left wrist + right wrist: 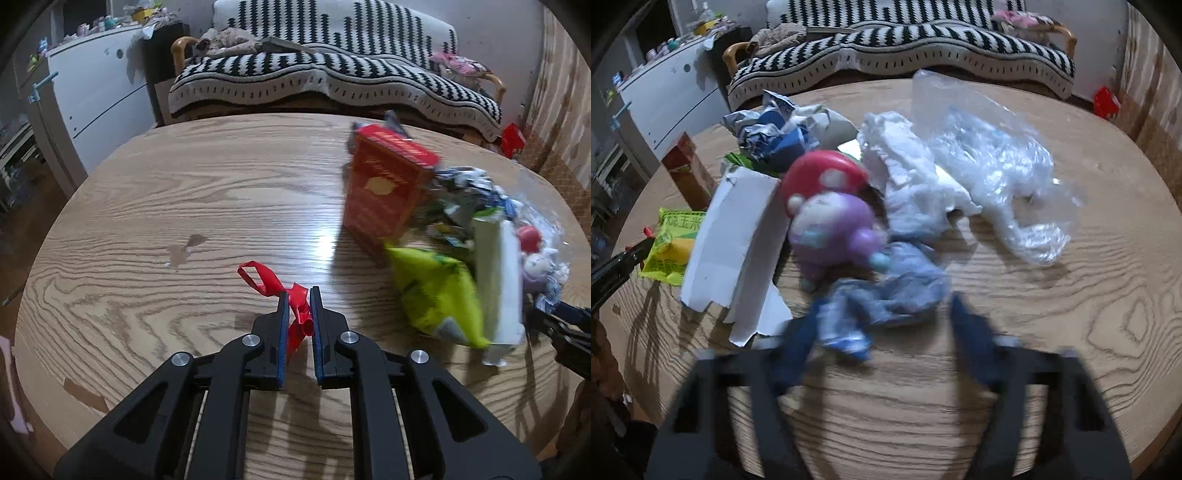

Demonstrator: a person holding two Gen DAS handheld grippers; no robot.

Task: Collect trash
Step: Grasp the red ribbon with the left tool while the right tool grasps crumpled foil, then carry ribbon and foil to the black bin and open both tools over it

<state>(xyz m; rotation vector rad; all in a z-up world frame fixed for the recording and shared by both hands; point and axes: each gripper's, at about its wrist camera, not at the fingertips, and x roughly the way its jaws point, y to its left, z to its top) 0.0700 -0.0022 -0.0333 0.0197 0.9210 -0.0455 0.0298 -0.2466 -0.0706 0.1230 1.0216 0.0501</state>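
Left gripper [298, 295] pinching red balloon [295, 314]; right gripper [882, 325] spread, blurred.
Blue wrapper [886, 295] sits between right's fingers at 12 o'clock, long axis 7–1; pile [461, 240] is at 2 o'clock from left, on table [184, 184].

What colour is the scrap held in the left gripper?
Red: a crumpled plastic scrap pinched in the left gripper, clearest in the left wrist view.

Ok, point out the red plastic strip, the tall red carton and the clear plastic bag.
red plastic strip [301, 308], left wrist view, pinched middle.
tall red carton [384, 195], left wrist view, front face.
clear plastic bag [993, 162], right wrist view, crumpled centre.
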